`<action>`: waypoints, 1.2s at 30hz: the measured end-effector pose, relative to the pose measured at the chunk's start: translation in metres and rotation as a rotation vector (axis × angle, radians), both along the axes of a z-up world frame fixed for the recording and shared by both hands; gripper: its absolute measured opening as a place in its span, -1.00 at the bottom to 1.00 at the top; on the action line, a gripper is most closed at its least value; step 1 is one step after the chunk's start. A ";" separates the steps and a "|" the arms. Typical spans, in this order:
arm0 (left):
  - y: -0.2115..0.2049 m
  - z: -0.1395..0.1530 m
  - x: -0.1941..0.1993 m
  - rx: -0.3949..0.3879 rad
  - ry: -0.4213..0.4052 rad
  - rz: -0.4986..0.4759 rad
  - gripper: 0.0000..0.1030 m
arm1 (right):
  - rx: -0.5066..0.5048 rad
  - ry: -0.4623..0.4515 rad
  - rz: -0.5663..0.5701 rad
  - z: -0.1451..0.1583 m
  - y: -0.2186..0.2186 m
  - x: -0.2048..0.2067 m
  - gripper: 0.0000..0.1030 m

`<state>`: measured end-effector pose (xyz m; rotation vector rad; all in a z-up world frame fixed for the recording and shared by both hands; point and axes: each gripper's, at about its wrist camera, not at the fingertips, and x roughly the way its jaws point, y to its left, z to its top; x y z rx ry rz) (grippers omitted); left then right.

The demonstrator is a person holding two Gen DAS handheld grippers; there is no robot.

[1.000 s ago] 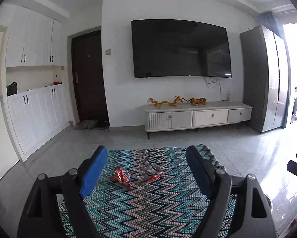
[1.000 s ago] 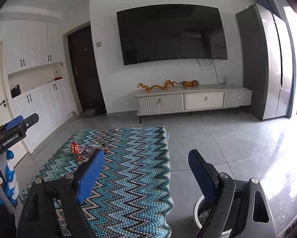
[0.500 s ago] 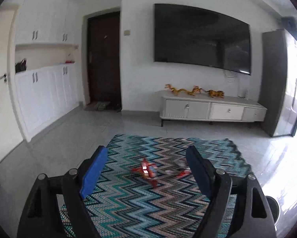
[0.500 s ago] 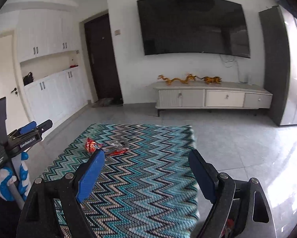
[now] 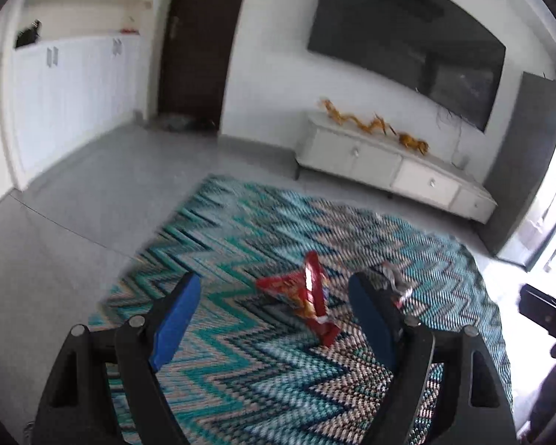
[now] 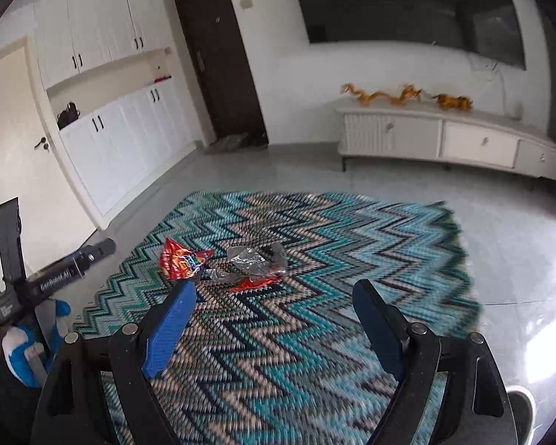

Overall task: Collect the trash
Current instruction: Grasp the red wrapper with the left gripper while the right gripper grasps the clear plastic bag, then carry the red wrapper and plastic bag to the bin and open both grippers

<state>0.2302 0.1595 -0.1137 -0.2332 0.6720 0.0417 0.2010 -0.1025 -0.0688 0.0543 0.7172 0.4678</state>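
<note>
A crumpled red snack wrapper (image 5: 307,293) lies on the zigzag teal rug (image 5: 240,371). It sits just ahead of my left gripper (image 5: 274,285), whose blue pads stand open around empty air. A silvery clear wrapper (image 5: 392,278) peeks out behind that gripper's right finger. In the right wrist view the red wrapper (image 6: 181,259), the clear wrapper (image 6: 255,259) and a small red scrap (image 6: 252,282) lie together on the rug (image 6: 315,352). They are ahead and left of my open, empty right gripper (image 6: 274,289). The left tool's black housing (image 6: 55,278) and a blue-white gloved hand (image 6: 18,337) show at the left edge.
Grey tiled floor (image 6: 500,252) surrounds the rug. A low white TV cabinet (image 6: 444,137) with gold dragon figures stands against the far wall, with a dark door (image 6: 218,59) and white cupboards (image 6: 122,141) to the left. A white bin rim (image 6: 520,404) shows at bottom right.
Both grippers have moved forward and down toward the rug, so the wrappers look larger and nearer. The left view has rolled and now tilts. Both grippers are as open as before.
</note>
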 end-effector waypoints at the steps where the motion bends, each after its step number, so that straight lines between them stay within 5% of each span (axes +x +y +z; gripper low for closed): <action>1: -0.004 -0.007 0.009 -0.002 0.018 -0.011 0.57 | -0.003 0.018 0.004 -0.008 0.007 0.013 0.66; 13: -0.016 -0.072 0.078 -0.032 0.154 -0.057 0.56 | 0.046 0.189 -0.021 -0.084 0.031 0.100 0.36; 16: -0.019 -0.073 0.079 -0.034 0.154 -0.074 0.32 | 0.043 0.212 -0.012 -0.095 0.036 0.106 0.13; 18: -0.021 -0.074 0.078 -0.031 0.154 -0.089 0.04 | 0.041 0.214 0.001 -0.098 0.038 0.104 -0.32; 20: -0.022 -0.075 0.079 -0.030 0.159 -0.095 -0.16 | 0.054 0.212 0.016 -0.097 0.036 0.100 -0.54; 25: -0.032 -0.066 0.067 -0.014 0.130 -0.116 -0.38 | 0.063 0.188 0.024 -0.086 0.018 0.073 -0.63; 36: -0.073 -0.009 -0.002 0.034 0.005 -0.187 -0.41 | 0.108 0.081 -0.014 -0.029 -0.040 -0.021 -0.63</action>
